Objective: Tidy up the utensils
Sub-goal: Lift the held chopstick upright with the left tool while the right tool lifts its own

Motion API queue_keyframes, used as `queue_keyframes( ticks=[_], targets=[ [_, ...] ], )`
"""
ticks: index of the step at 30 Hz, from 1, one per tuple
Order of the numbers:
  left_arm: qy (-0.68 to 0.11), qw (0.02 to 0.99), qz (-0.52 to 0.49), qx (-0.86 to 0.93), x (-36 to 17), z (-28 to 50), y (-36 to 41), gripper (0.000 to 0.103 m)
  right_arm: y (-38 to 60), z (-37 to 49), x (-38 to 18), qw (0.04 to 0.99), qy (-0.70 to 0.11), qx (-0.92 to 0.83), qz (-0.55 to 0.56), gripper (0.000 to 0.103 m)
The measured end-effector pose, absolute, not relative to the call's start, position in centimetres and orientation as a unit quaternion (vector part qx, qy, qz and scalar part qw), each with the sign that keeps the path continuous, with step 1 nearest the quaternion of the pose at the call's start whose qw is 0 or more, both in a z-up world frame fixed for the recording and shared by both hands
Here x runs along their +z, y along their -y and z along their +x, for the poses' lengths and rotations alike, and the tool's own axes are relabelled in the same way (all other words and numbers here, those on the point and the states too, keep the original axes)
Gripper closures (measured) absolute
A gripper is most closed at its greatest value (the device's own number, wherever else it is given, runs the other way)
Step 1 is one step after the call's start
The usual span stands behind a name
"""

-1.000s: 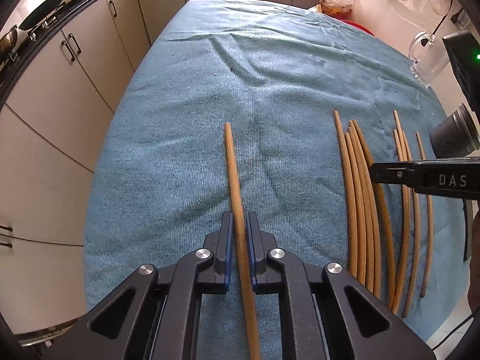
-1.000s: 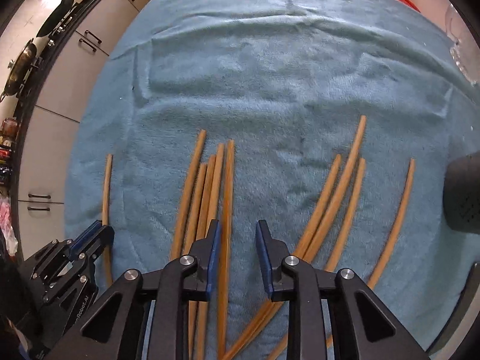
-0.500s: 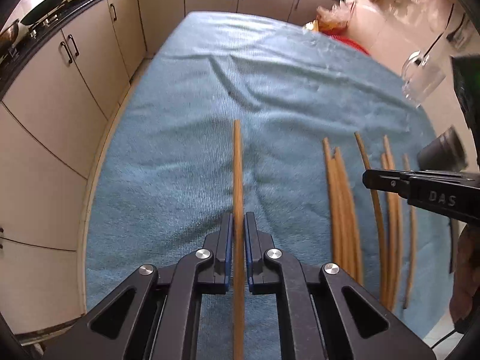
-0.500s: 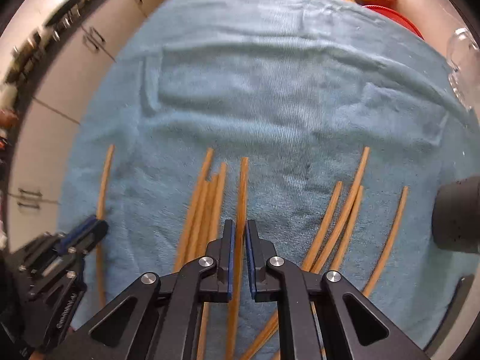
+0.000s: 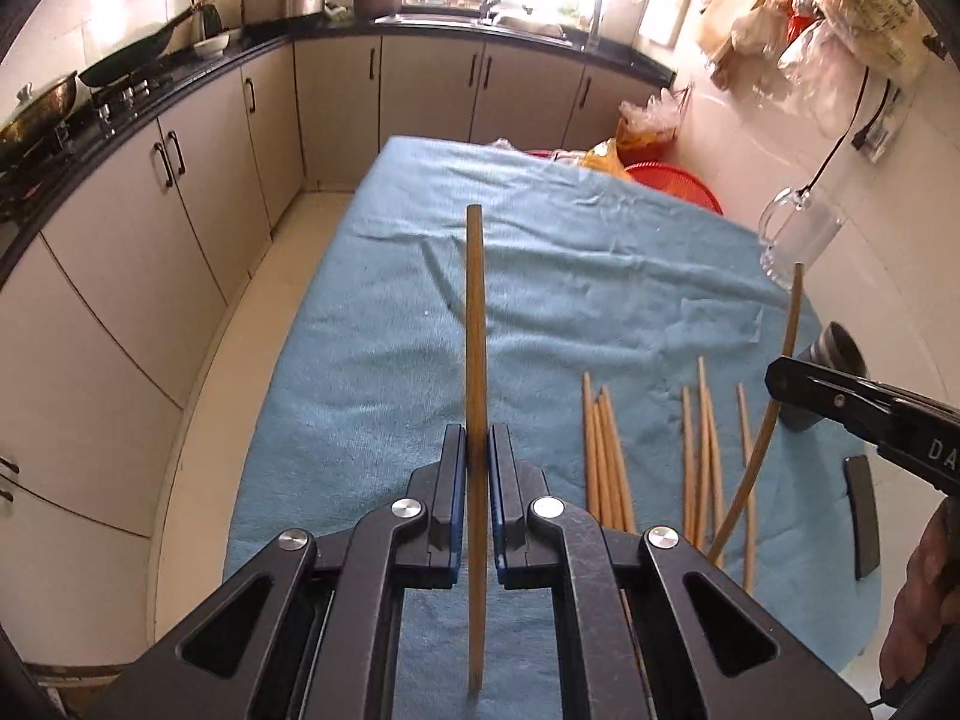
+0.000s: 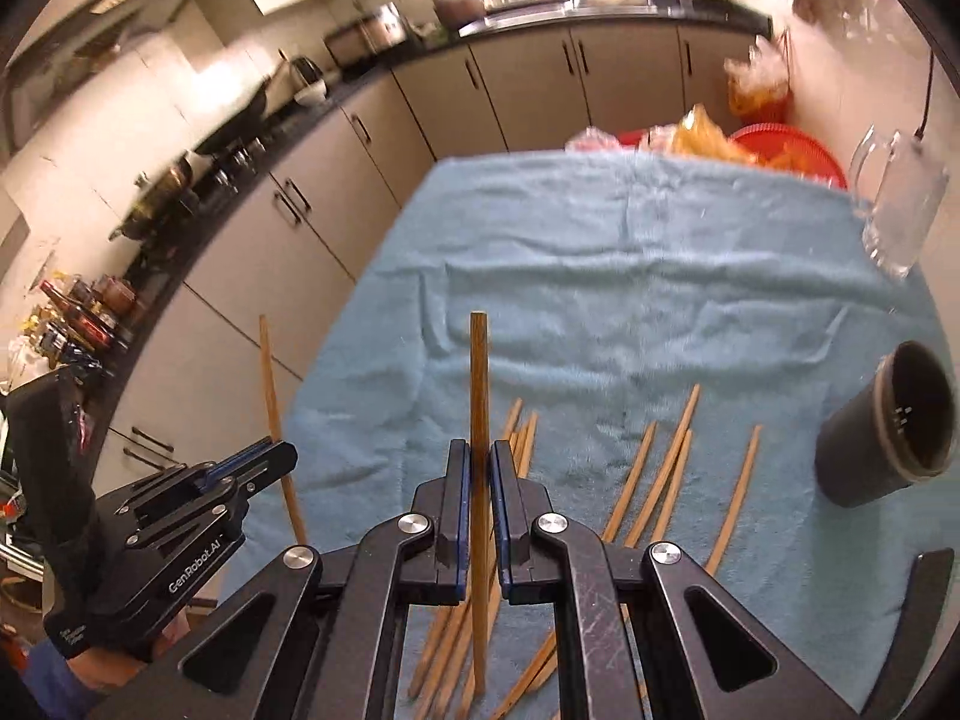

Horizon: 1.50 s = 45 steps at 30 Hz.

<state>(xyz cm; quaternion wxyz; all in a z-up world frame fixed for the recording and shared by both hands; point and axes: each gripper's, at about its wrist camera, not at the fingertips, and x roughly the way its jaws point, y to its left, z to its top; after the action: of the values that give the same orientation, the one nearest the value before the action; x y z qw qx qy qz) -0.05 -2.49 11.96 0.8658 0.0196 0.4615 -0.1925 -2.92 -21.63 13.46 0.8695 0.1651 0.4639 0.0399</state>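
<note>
The left gripper (image 5: 477, 456) is clamped on one wooden chopstick (image 5: 475, 324), held clear above the blue cloth (image 5: 372, 360); loose chopsticks (image 5: 606, 456) lie to its right. The right gripper (image 6: 477, 468) likewise pinches a chopstick (image 6: 479, 384), with the dark cup (image 6: 888, 438) standing near on the right. Each stick looks light, stiff and smooth; a grip near mid-length should limit pivoting.

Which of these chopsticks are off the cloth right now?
Two: the chopstick pinched in the left gripper and the one in the right gripper. Both are lifted clear, while the rest lie flat on the blue cloth.
</note>
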Motion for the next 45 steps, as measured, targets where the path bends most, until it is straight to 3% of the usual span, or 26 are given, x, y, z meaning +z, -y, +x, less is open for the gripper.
queue_keyframes(
  ticks=[31,45],
  targets=[
    [-0.402,0.904,0.014,-0.144,18.1,-6.1,3.5,0.096,24.7,-9.3,19.2,0.907,-0.381,0.075,0.164,0.096],
    [-0.367,0.922,0.001,-0.126,20.0,-11.0,3.3,0.097,26.4,-10.0,19.3,0.898,-0.410,0.081,0.141,0.096]
  ],
)
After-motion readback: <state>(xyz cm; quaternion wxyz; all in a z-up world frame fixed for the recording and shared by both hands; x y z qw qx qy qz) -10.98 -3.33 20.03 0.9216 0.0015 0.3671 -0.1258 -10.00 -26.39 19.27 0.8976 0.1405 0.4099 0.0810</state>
